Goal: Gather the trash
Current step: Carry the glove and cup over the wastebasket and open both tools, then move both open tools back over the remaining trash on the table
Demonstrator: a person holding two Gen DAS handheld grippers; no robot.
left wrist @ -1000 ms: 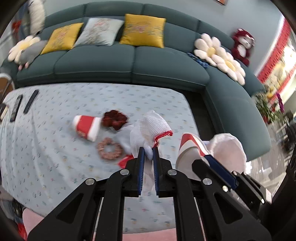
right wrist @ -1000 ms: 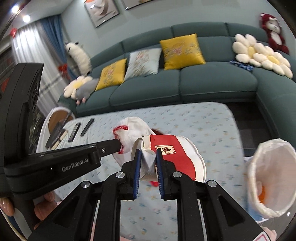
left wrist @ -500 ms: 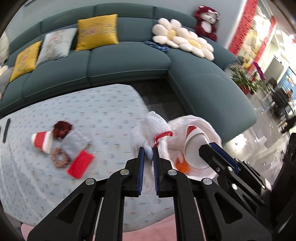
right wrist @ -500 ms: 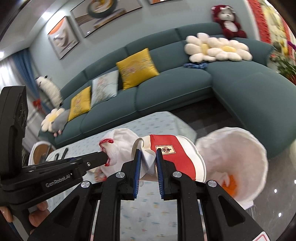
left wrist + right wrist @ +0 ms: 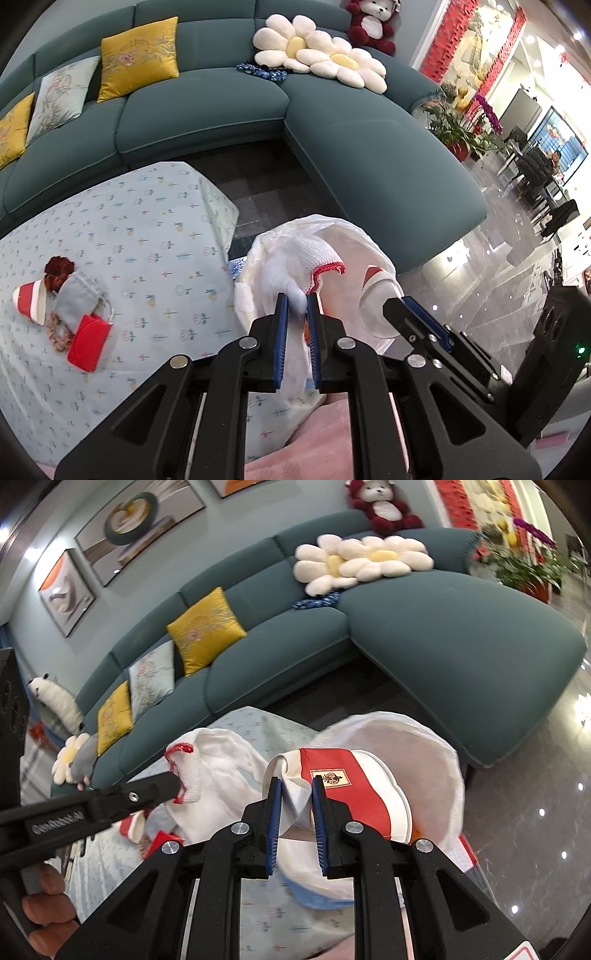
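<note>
My left gripper (image 5: 294, 301) is shut on a white knitted glove with a red cuff (image 5: 310, 260), held over the mouth of the white-lined trash bin (image 5: 354, 236). My right gripper (image 5: 294, 786) is shut on the crushed rim of a red and white paper cup (image 5: 354, 794), also over the bin (image 5: 436, 760). The glove (image 5: 218, 760) and the left gripper's fingers (image 5: 147, 794) show at the left of the right wrist view. The cup (image 5: 376, 291) shows inside the bin's opening in the left wrist view.
The table with its light blue patterned cloth (image 5: 147, 236) still carries a second red and white cup (image 5: 29, 301), a grey pouch (image 5: 77, 299), a red packet (image 5: 88, 341) and a dark red scrunchie (image 5: 59, 267). A teal sofa (image 5: 369, 147) curves behind the bin.
Both grippers have swung right from above the table to over the bin, carrying the glove and the cup. Both have stayed shut.
</note>
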